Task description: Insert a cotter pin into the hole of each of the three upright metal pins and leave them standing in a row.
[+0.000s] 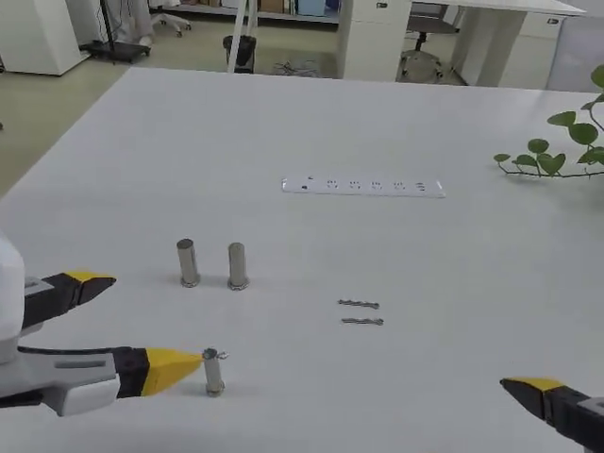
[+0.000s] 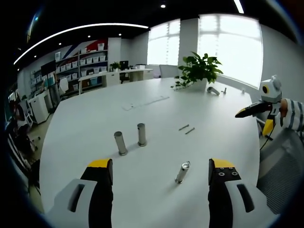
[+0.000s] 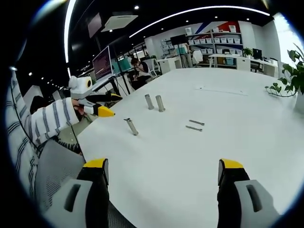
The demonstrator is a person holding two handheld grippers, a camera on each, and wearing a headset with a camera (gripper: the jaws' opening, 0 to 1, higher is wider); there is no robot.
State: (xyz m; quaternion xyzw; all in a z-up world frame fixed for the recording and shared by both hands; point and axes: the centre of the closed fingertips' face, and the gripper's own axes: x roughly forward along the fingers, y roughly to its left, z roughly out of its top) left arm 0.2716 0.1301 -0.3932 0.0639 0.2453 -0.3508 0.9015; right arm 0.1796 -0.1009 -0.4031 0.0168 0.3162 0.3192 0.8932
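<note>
Two bare metal pins stand upright side by side. A third pin stands nearer to me, and a cotter pin's loop sticks out at its top. Two loose cotter pins lie flat to the right. My left gripper is open, its lower fingertip just left of the third pin without touching it. In the left gripper view that pin stands ahead between the jaws. My right gripper is open and holds nothing; its fingertip is at the bottom right.
A white power strip lies flat beyond the pins. Trailing plant leaves reach in at the right edge. The white table is broad and bare around the parts. Office chairs and cabinets stand behind it.
</note>
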